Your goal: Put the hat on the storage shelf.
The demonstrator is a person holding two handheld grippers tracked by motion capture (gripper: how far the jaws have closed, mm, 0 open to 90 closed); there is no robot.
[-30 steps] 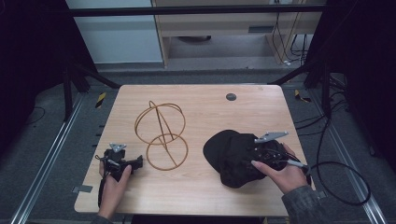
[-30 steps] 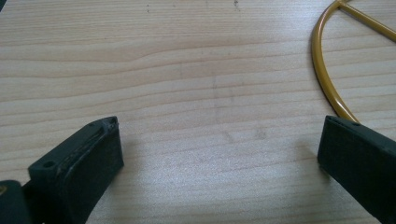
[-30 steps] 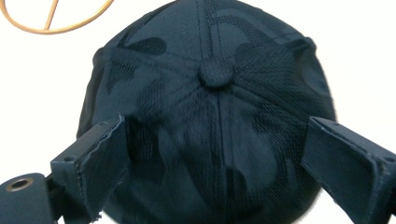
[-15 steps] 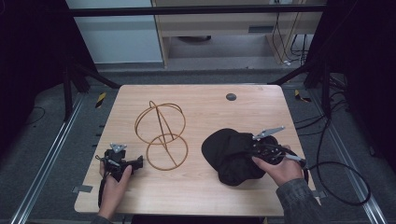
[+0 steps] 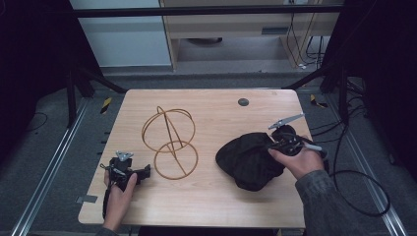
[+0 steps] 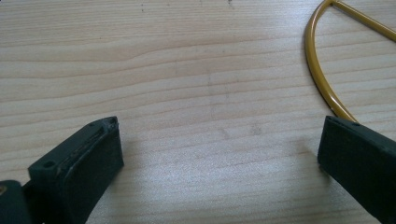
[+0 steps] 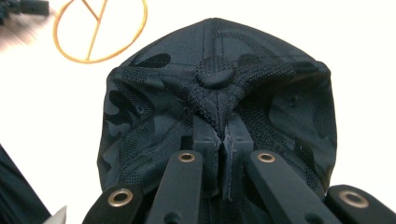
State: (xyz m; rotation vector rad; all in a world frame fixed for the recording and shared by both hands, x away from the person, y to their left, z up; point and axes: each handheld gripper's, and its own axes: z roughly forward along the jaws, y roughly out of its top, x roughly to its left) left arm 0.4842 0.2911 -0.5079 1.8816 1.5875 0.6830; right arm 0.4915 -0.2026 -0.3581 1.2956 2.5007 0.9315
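The middle of the pale wooden table (image 5: 216, 201) is blocked by a gold wire stand of joined hoops (image 5: 169, 142). Bare wood is left between it and the crumpled black cap (image 5: 248, 160), and along the near edge.

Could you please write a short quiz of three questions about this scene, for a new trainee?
1. True or false: the right tool is shut on a fold of the black cap.
2. What stands between the cap and the left tool on the table?
3. The left tool's jaws are: A) open on nothing, B) shut on the cap, C) shut on a cable.

Key: 1 true; 2 the gold wire stand; 3 A.
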